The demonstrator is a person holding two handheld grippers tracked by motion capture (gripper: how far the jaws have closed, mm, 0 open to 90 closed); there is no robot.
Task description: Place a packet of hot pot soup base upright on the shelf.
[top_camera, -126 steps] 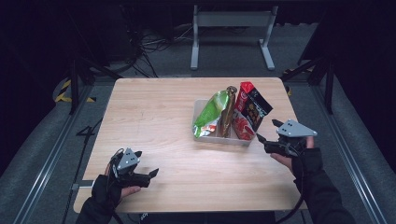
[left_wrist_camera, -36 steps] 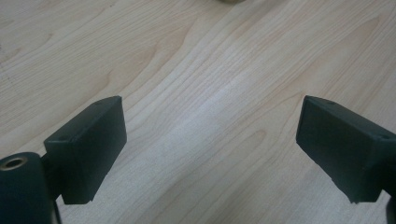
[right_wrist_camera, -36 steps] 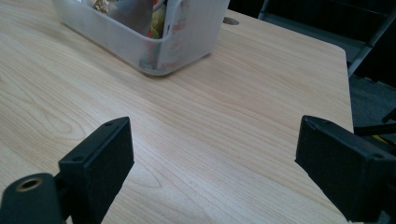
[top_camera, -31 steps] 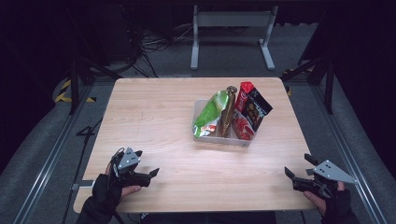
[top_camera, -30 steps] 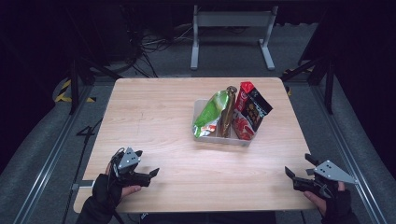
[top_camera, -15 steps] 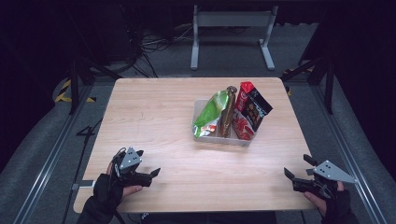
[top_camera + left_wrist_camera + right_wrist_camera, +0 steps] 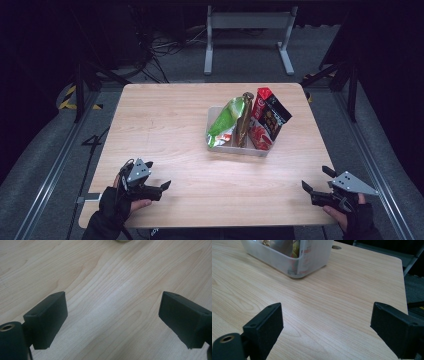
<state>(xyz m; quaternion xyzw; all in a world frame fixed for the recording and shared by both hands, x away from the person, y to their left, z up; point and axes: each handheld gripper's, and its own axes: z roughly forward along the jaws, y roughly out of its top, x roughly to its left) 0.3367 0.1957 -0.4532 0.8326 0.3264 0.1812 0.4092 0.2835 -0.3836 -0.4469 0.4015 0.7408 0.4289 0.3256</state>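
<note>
On the pale wooden worktop (image 7: 170,125), seen from the high view, a translucent plastic bin (image 7: 235,147) stands right of centre, holding three upright snack bags: a green crinkled bag (image 7: 226,120) at its left, a slim brown-gold bag (image 7: 245,116) in the middle, and a red and black bag (image 7: 267,116) leaning to the right. The left claw (image 7: 161,184) rests at the near-left corner in a dark-gloved hand (image 7: 116,205), its jaws spread and holding nothing, well apart from the bin. The right claw (image 7: 316,182) sits at the near-right edge, topped by a grey three-cornered plate, its jaws also spread and empty, nearer the bin yet still apart from it. In the left gripper view, the two black jaws stand wide over bare wood grain, with just a sliver of the bin's base at the top edge. In the right gripper view, the jaws are equally wide apart, and the bin's rounded corner (image 7: 299,262) rises ahead at the upper left, bag packaging showing dimly through its cloudy wall; a small round hole (image 7: 336,247) lies in the worktop just beyond it.
</note>
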